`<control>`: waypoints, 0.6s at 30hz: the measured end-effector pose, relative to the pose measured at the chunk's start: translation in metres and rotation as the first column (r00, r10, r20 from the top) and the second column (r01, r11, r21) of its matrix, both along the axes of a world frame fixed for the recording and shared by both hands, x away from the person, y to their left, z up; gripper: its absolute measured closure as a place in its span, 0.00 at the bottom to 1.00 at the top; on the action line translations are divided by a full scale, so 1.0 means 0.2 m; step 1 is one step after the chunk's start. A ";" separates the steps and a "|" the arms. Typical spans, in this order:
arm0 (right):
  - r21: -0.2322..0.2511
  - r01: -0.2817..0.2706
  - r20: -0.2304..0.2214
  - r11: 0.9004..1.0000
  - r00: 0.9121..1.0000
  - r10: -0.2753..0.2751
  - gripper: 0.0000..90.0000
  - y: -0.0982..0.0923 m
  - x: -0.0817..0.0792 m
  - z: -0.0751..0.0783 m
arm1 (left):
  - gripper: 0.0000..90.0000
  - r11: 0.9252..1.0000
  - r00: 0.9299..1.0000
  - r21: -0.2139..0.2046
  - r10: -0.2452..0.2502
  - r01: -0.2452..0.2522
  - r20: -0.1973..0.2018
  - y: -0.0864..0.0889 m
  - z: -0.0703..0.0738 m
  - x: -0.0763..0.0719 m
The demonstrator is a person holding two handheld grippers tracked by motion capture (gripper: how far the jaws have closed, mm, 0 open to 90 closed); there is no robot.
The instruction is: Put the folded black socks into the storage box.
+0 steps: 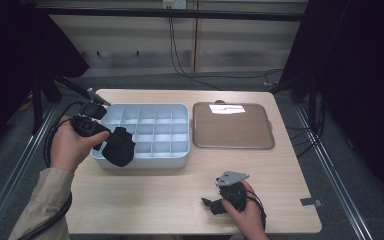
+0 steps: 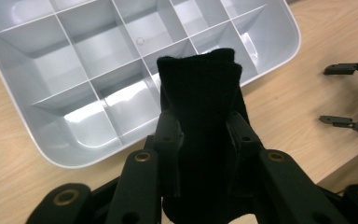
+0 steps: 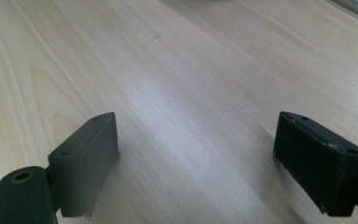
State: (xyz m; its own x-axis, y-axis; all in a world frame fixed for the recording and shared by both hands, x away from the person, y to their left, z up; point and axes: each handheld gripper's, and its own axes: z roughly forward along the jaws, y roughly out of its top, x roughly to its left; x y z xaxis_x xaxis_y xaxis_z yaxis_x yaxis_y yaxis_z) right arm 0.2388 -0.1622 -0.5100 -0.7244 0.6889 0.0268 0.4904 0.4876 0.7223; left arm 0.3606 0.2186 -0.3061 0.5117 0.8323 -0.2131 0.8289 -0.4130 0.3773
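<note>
A folded black cloth bundle (image 1: 118,146), likely a sock, hangs over the front left corner of the grey compartment tray (image 1: 150,162). My left gripper (image 1: 105,140) is shut on the black bundle (image 2: 200,93), whose top rises above the pads in the left gripper view, with the tray (image 2: 60,154) lying below it. My right gripper (image 1: 207,204) rests low over the bare wood near the table's front edge. Its jaws stand wide open with nothing between them, as the right gripper view shows around the gripper's midpoint (image 3: 196,158). That right gripper (image 2: 354,95) is also seen at the left gripper view's right edge.
A flat brown tray (image 1: 232,126) lies right of the compartment tray, with a bright reflection on its far part. The compartment tray's cells hold nothing. Cables trail from the left hand off the table's left side. Dark stands flank the table.
</note>
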 end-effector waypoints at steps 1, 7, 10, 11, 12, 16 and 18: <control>0.000 0.000 0.000 1.000 1.000 0.000 0.15 0.00 0.00 0.00 | 0.78 1.000 1.000 0.002 0.004 -0.004 0.003 0.00 0.00 0.00; 0.000 0.000 0.000 1.000 1.000 0.000 0.15 0.00 0.00 0.00 | 0.78 1.000 1.000 0.003 0.021 -0.021 0.005 0.02 0.00 0.03; 0.002 0.000 0.000 1.000 1.000 0.000 0.15 0.00 0.00 0.00 | 0.78 1.000 1.000 0.006 0.026 -0.026 0.003 0.02 0.00 0.04; 0.002 0.000 0.000 1.000 1.000 0.000 0.15 0.00 0.00 0.00 | 0.78 1.000 1.000 0.007 0.025 -0.025 -0.001 0.03 -0.01 0.05; 0.002 0.000 0.001 1.000 1.000 0.000 0.15 0.00 0.00 0.00 | 0.78 1.000 1.000 0.006 0.029 -0.029 0.000 0.03 -0.01 0.05; 0.002 0.000 0.001 1.000 1.000 0.000 0.15 0.00 0.00 0.00 | 0.78 0.999 0.999 0.005 0.037 -0.037 0.000 0.04 -0.01 0.07; 0.002 0.000 0.000 1.000 1.000 0.000 0.15 0.00 0.00 0.00 | 0.78 0.999 0.999 0.004 0.046 -0.046 0.000 0.05 -0.01 0.08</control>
State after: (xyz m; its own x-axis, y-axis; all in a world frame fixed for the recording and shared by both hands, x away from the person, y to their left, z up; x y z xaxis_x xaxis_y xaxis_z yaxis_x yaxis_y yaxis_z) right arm 0.2388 -0.1622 -0.5101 -0.7247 0.6885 0.0276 0.4899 0.4867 0.7233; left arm 0.3767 0.2283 -0.3081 0.4728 0.8557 -0.2103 0.8472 -0.3759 0.3754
